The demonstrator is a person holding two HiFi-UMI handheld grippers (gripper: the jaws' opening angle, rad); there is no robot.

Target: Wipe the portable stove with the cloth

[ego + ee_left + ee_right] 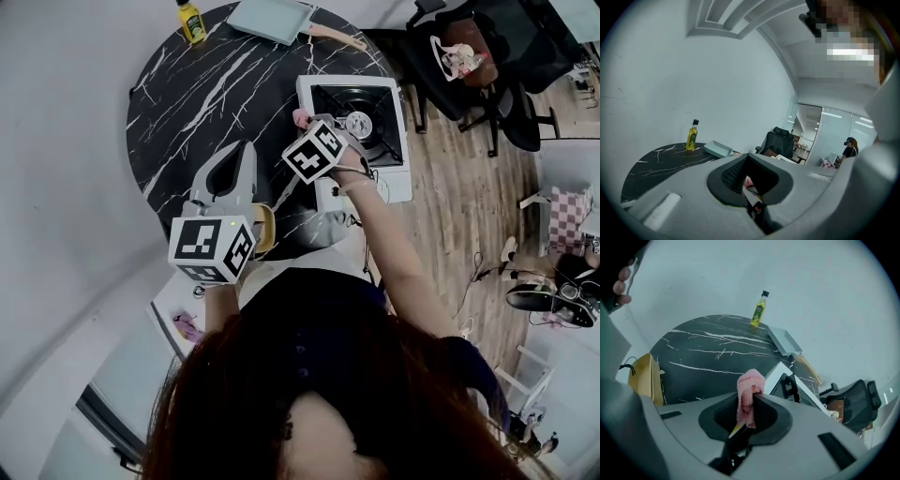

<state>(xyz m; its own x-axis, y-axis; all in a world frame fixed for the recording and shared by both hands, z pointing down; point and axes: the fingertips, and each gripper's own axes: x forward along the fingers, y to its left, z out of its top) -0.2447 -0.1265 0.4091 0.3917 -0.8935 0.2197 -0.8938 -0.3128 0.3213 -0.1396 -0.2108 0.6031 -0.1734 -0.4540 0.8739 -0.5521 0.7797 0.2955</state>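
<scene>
My right gripper (312, 124) has its jaws pinching the pink cloth (302, 117); in the right gripper view the cloth (751, 386) stands up out of the jaws as a bunched tuft, with a strip hanging down between them. That gripper (751, 401) hangs over the black marbled counter (202, 103), just at the left edge of the stove (370, 131); I cannot tell whether the cloth touches the stove. The stove (785, 377) sits on the right side of the counter (693, 362), white-rimmed with a dark burner well.

My left gripper (244, 155) is nearer me, above the counter's near-left part and well apart from the stove; its jaws are pressed together, tips meeting. From the left gripper view the gripper (749, 176) points across the counter (651, 164) toward the far wall.

A yellow bottle (191, 21) stands upright at the far edge; a pale tray (272, 19) lies just beside it. Both show from each gripper too: bottle (691, 136) (759, 310), tray (717, 149) (785, 341). A yellow thing (265, 230) lies at the near edge by the left gripper. A black chair (469, 56) stands beyond the stove, off the counter.
</scene>
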